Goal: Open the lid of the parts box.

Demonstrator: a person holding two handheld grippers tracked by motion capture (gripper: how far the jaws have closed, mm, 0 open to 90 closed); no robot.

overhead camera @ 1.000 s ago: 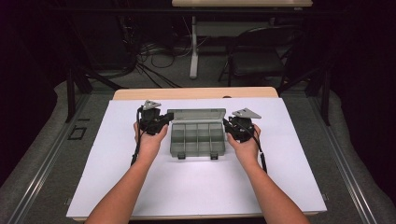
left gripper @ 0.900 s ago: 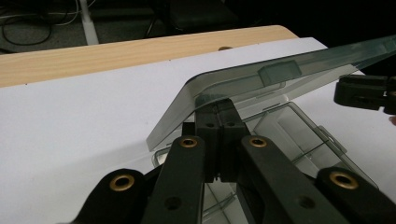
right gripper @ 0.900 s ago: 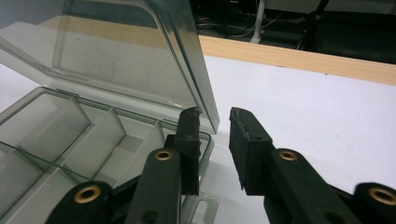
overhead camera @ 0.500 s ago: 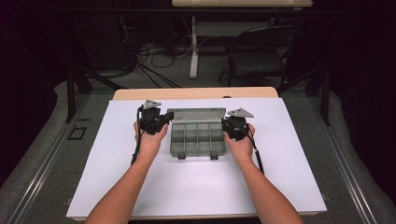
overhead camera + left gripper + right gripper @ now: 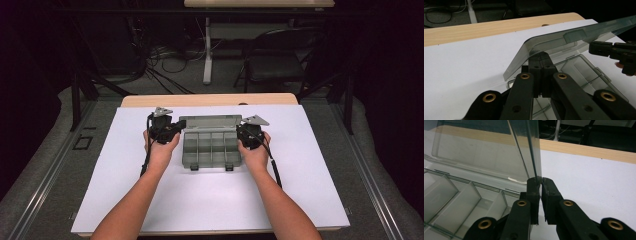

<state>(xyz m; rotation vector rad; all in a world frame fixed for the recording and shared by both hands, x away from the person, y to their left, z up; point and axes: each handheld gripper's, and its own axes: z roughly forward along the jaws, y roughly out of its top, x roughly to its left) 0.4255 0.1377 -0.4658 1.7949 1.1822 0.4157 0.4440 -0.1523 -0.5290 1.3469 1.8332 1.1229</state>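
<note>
A clear grey compartment box (image 5: 210,150) sits mid-table with its lid (image 5: 210,121) raised at the back. My left gripper (image 5: 178,127) is at the lid's left end. In the left gripper view its jaws (image 5: 540,58) are shut on the lid's corner (image 5: 554,42), above the dividers (image 5: 579,67). My right gripper (image 5: 241,131) is at the lid's right end and also appears farther off in the left gripper view (image 5: 599,48). Its jaws (image 5: 539,182) have just been closing and now pinch the lid's thin edge (image 5: 534,157). The compartments (image 5: 461,195) look empty.
The box rests on a white board (image 5: 150,190) that covers a wooden table whose far edge (image 5: 210,99) shows behind it. Beyond the table stand a chair (image 5: 280,60) and a desk leg with floor cables (image 5: 170,55).
My right hand has shifted a little left toward the lid's right end, and its gripper has come onto the edge. The left hand and the box have stayed put.
</note>
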